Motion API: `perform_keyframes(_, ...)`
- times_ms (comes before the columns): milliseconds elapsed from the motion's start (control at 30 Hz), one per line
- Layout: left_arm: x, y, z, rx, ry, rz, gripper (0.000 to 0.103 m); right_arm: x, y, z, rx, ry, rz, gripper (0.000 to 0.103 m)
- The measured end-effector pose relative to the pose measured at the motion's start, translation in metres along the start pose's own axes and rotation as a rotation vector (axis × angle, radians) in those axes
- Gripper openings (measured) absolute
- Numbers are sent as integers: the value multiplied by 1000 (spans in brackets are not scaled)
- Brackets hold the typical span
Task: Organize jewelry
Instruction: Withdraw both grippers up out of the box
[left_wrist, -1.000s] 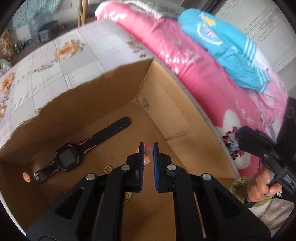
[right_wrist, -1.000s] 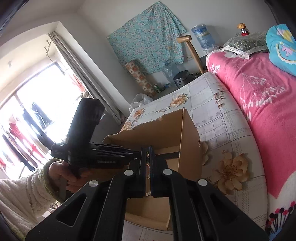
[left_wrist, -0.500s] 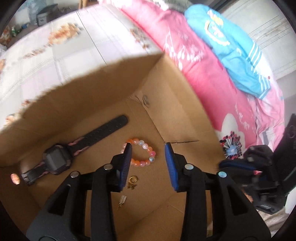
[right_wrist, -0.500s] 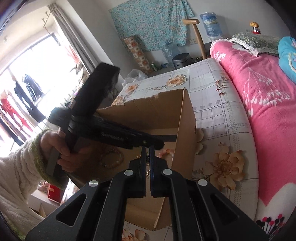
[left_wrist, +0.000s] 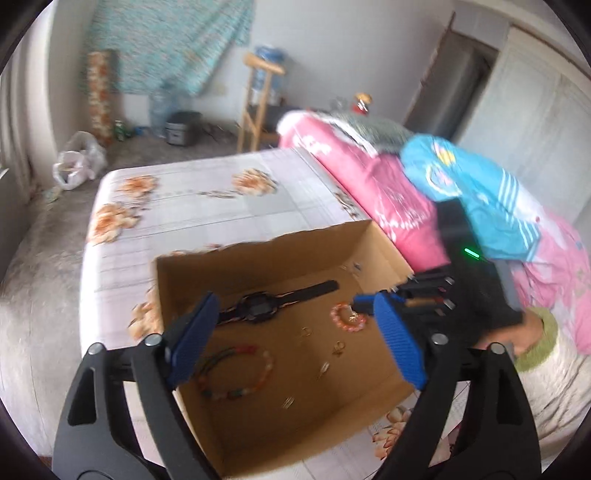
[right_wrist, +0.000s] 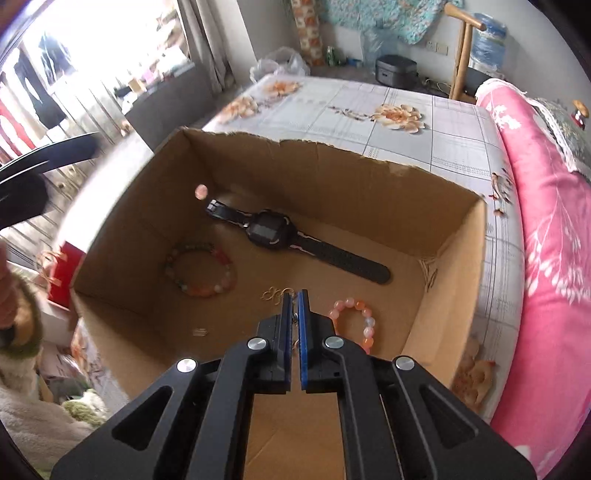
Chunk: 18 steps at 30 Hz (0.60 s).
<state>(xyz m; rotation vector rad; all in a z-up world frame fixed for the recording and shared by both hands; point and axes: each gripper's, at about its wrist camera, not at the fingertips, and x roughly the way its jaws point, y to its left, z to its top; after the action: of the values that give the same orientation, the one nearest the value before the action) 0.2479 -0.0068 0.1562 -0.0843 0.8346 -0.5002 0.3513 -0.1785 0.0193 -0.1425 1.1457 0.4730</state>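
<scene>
A cardboard box (left_wrist: 258, 247) lies open on the bed. On its floor are a black watch (left_wrist: 258, 308), a pink bead bracelet (left_wrist: 334, 314), a multicolour bead bracelet (left_wrist: 229, 395) and several small gold pieces (left_wrist: 338, 347). My left gripper (left_wrist: 293, 301) hangs above the box, its jaws opening wide, nothing between them. My right gripper (right_wrist: 294, 293) points down into the box (right_wrist: 332, 147), shut on a thin gold piece (right_wrist: 275, 293) that sticks out at its tips. It is just left of the pink bracelet (right_wrist: 352, 306), with the watch (right_wrist: 267, 230) and the multicolour bracelet (right_wrist: 201, 291) beyond.
The box stands on a floral sheet (left_wrist: 207, 206), with a pink quilt (right_wrist: 546, 221) and a blue garment (left_wrist: 480, 192) to the right. A person's hand with a green cuff (left_wrist: 535, 343) holds the right tool. A red box (right_wrist: 62, 273) sits off the bed's left side.
The left gripper let the pink bracelet go in the box, opened wide, and pulled up and back. The right gripper, still shut, swung over the box and tipped down into it.
</scene>
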Motion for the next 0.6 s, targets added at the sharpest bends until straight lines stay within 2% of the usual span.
perform_keyframes(100, -19, 13, -20, -64, -43, 17, 86, 9, 0, 8, 18, 32, -17, 4)
perform_keyframes(200, -30, 24, -41, -124, -68, 23, 86, 5, -4, 8, 67, 15, -4, 5)
perform_keyframes(300, -37, 30, -56, -130, -84, 67, 86, -16, -3, 1, 120, -52, 15, 5)
perform_keyframes(400, -48, 29, -67, -120, -109, 87, 88, -55, 3, -16, 174, -170, 8, 7)
perform_keyframes(533, -65, 16, -78, -96, -169, 102, 94, -117, 24, -52, 215, -382, -24, 50)
perform_keyframes(567, -70, 13, -82, -89, -181, 107, 95, -134, 31, -67, 230, -446, -38, 58)
perform_keyframes(600, -74, 8, -85, -85, -194, 116, 95, -145, 36, -79, 243, -483, -48, 62)
